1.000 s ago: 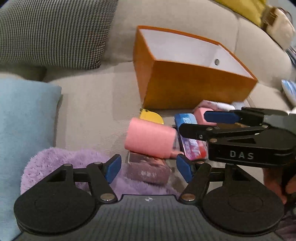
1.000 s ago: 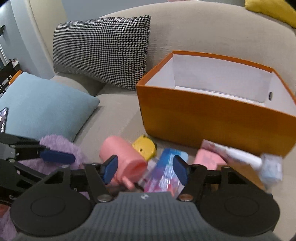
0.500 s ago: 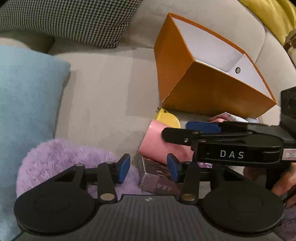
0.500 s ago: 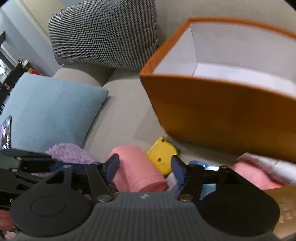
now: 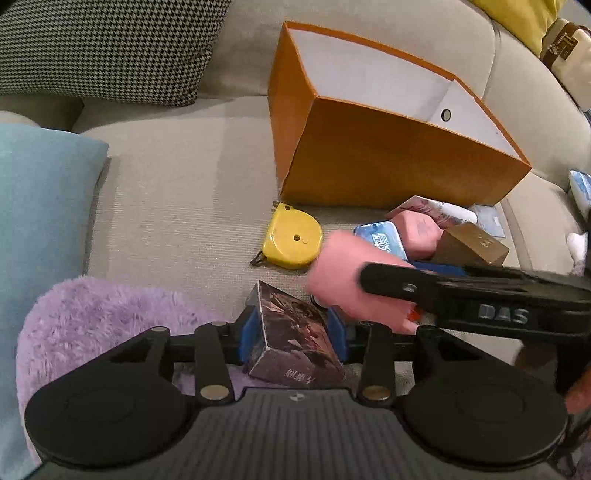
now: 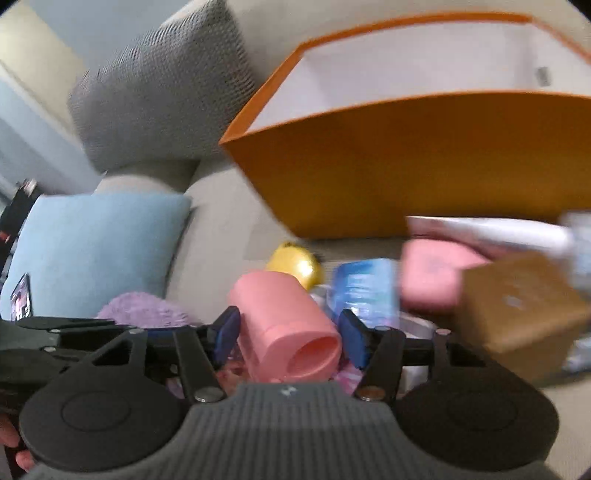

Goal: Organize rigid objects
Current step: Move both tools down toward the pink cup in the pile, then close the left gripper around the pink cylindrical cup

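Observation:
My left gripper [image 5: 293,338] is shut on a small dark printed box [image 5: 291,338] above a purple fluffy cloth [image 5: 107,321]. My right gripper [image 6: 288,334] is closed around a pink cylindrical cup [image 6: 288,332], which also shows blurred in the left wrist view [image 5: 351,280]. An open orange box [image 5: 388,155] with a white inside stands on the sofa behind, also in the right wrist view [image 6: 424,158]. A yellow tape measure [image 5: 291,240], a blue packet [image 5: 380,240], a pink block [image 5: 417,232] and a brown box [image 5: 472,243] lie in front of it.
A light blue cushion [image 5: 40,206] lies at the left and a houndstooth cushion [image 5: 107,48] at the back left. A yellow cushion [image 5: 517,18] and a bag [image 5: 569,48] sit at the back right. A phone [image 6: 20,302] rests by the blue cushion.
My left gripper closed onto the dark box. My right gripper closed around the pink cup and is moving, with blur in its view.

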`<action>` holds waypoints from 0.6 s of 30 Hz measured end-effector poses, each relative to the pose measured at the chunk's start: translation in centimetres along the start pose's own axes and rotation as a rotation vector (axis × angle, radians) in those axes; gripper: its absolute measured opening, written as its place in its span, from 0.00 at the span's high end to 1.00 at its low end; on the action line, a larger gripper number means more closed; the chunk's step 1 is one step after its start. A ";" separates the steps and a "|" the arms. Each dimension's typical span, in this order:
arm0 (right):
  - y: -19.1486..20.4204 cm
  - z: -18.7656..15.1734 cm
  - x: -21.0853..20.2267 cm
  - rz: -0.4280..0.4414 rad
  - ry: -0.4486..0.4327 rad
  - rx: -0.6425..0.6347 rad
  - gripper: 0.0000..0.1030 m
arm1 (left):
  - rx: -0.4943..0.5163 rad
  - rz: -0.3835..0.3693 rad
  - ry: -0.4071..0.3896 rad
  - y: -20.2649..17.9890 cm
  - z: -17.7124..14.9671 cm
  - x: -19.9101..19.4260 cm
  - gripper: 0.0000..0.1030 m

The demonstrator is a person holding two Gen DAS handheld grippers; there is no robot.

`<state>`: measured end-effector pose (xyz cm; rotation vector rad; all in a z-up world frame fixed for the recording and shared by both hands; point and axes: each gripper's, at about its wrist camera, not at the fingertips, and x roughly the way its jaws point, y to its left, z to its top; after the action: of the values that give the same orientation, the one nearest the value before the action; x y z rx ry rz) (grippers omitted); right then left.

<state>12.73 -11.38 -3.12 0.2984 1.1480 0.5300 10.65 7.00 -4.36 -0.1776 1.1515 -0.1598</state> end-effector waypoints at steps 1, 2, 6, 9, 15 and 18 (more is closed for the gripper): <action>-0.3 -0.2 -0.6 -0.013 0.005 0.000 0.42 | -0.005 -0.006 -0.012 -0.2 -0.2 -0.3 0.55; -0.5 -0.7 -1.1 -0.025 0.004 0.000 0.42 | -0.008 -0.021 -0.020 -0.4 -0.3 -0.5 0.55; -1.2 -2.5 -1.3 -0.032 0.043 0.019 0.43 | -0.051 -0.131 -0.017 -1.1 -0.4 -0.8 0.59; -1.8 -3.1 -1.5 -0.033 0.061 0.013 0.42 | -0.098 -0.148 0.010 -0.9 -0.5 -0.4 0.57; -0.9 -3.7 -0.8 -0.052 0.082 -0.051 0.42 | -0.094 -0.225 0.043 -2.2 -1.0 -0.4 0.55; -1.1 -4.5 -0.5 -0.064 0.107 -0.044 0.39 | -0.068 -0.204 0.073 -3.1 -1.6 0.3 0.54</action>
<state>8.70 -12.81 -4.99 0.1960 1.2437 0.5188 9.20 3.78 -4.56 -0.3522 1.2112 -0.3102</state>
